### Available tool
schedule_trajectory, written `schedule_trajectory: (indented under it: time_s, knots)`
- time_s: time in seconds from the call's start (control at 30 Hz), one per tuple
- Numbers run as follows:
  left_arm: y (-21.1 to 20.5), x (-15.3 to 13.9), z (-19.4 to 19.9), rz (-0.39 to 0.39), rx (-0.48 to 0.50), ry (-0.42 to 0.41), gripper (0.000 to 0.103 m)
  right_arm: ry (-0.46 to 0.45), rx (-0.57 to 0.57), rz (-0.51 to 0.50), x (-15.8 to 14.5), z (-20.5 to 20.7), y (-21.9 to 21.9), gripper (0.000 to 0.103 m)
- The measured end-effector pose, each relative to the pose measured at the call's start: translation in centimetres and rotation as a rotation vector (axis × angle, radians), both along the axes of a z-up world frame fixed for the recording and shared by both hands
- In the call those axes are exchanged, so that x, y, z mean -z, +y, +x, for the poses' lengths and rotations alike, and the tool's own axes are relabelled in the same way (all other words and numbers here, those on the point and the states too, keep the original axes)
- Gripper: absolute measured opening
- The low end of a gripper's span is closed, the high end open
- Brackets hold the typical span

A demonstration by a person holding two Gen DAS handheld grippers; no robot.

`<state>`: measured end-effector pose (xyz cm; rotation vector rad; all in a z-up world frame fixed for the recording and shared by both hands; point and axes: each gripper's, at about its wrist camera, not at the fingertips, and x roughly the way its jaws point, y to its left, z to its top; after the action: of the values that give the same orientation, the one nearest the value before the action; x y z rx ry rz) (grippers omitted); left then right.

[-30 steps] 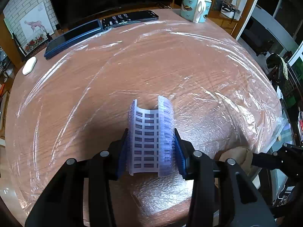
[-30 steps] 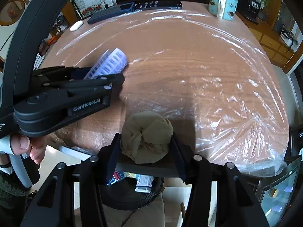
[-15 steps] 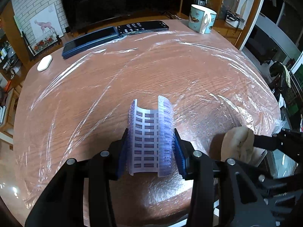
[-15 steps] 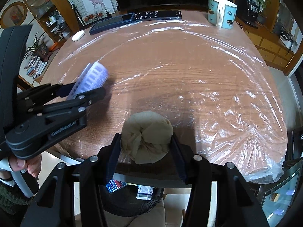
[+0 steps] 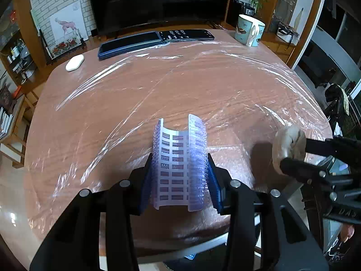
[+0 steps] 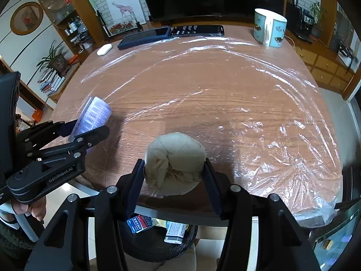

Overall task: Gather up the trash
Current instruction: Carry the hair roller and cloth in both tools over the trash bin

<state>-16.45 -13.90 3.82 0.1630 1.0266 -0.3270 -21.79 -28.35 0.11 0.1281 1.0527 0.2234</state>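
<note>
Translucent bubble-wrap sheet with printed dark rectangles [image 5: 178, 164]: curled into a trough, upright, lower centre of the left wrist view. Crumpled beige paper ball [image 6: 174, 158]: lower centre of the right wrist view, above the counter [image 6: 214, 94] edge.

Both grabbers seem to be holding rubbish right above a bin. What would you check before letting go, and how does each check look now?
1. Left gripper clamped on the blister sheet: ok.
2. Right gripper clamped on the crumpled tissue ball: ok.
3. Black bin open below the table edge, some trash already inside: ok.
4. Tissue ball directly over the bin opening: cannot tell; it appears over the table edge.
5. Blister sheet over the bin: not ok; it hangs above the tabletop.
6. Grippers apart from each other: ok.
</note>
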Motion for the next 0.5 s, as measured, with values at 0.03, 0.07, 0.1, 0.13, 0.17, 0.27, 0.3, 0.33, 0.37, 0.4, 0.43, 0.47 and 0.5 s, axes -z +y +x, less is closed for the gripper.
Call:
schedule_trajectory:
  time_s: [0.03,0.07,0.1,0.13,0.17,0.27,0.3,0.33,0.37,0.4,0.43,0.47,0.5]
  knots:
    - [0.1,-0.1,-0.2,-0.002,-0.003,-0.001,0.044,-0.005,-0.003,0.002,-0.1,-0.1,0.1,0.051]
    - [0.3,-0.1,-0.5,-0.005,-0.007,-0.002,0.044,-0.013,-0.009,0.004,-0.3,-0.3,0.2,0.051]
    - [0.4,-0.1,-0.7,-0.007,-0.009,-0.002,0.044,-0.018,-0.013,0.006,-0.4,-0.4,0.2,0.051]
    - [0.6,-0.1,-1.0,-0.009,-0.013,-0.003,0.044,-0.02,-0.015,0.007,-0.5,-0.5,0.2,0.051]
    - [0.7,-0.1,-1.3,-0.01,-0.016,-0.005,0.044,-0.023,-0.019,0.009,-0.6,-0.6,0.2,0.051]
    - [1.1,-0.2,-2.0,-0.009,-0.023,-0.008,0.044,-0.032,-0.026,0.014,-0.7,-1.1,0.2,0.051]
    - [1.1,-0.2,-2.2,-0.009,-0.024,-0.009,0.044,-0.033,-0.027,0.016,-0.8,-1.3,0.2,0.051]
    - [1.3,-0.3,-2.6,-0.009,-0.027,-0.01,0.044,-0.034,-0.029,0.018,-0.8,-1.4,0.2,0.051]
    - [1.4,-0.3,-2.8,-0.009,-0.028,-0.011,0.044,-0.035,-0.03,0.019,-0.8,-1.6,0.2,0.051]
    - [1.5,-0.3,-3.0,-0.008,-0.028,-0.011,0.044,-0.035,-0.031,0.021,-0.8,-1.8,0.1,0.051]
    - [1.6,-0.4,-3.3,-0.007,-0.029,-0.012,0.044,-0.035,-0.033,0.023,-0.8,-2.1,0.0,0.051]
    - [1.7,-0.4,-3.6,-0.005,-0.029,-0.013,0.044,-0.036,-0.036,0.025,-0.8,-2.5,0.0,0.051]
    - [1.8,-0.4,-3.9,-0.002,-0.029,-0.014,0.044,-0.037,-0.038,0.027,-0.9,-2.7,0.0,0.051]
